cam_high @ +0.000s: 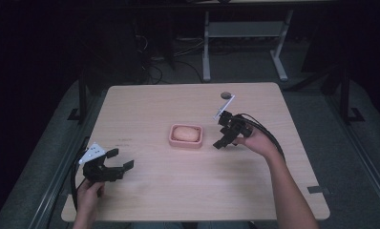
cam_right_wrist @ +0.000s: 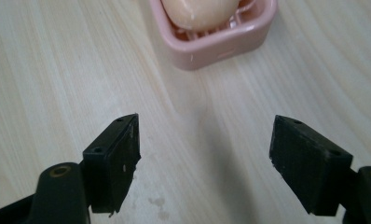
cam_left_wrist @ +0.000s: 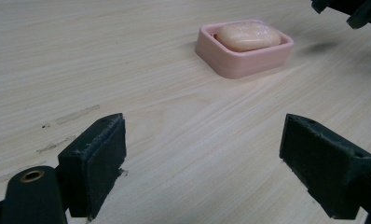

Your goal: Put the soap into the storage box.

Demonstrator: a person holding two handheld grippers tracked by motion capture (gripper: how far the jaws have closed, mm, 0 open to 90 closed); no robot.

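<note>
High view. A pink soap dish (cam_high: 186,136) carrying a pale bar of soap (cam_high: 186,133) sits near the middle of the wooden counter (cam_high: 150,191). The right gripper (cam_high: 222,139) hangs just beside the dish, its jaws pointing down and toward it, parted with nothing between them; the dish lies just ahead of their tips, apart from them. The left gripper (cam_high: 121,159) is well apart, near the counter's front corner, jaws spread and aimed toward the dish, apparently held in reserve while the right hand works.

Left gripper view. The left gripper (cam_left_wrist: 200,158) has its jaws released and wide; bare counter (cam_left_wrist: 104,56) lies between them. The soap dish (cam_left_wrist: 242,51) stands far beyond the jaw tips, slightly toward the right jaw, with the soap (cam_left_wrist: 246,36) resting in its recess. The tips of the other gripper intrude at the top right corner, next to the dish.

Right gripper view. The right gripper (cam_right_wrist: 204,156) likewise holds nothing: both pads are clear, with counter (cam_right_wrist: 44,70) between them. The soap dish (cam_right_wrist: 211,39) lies straight ahead of the gap, near but not touching, and the soap (cam_right_wrist: 200,11) sits on the ribbed drain grid inside. The gap looks centred on the dish's near wall and wide enough to suit either the soap or a dish wall, so this is probably an approach for a grasp; which of the two is intended cannot be told.
</note>
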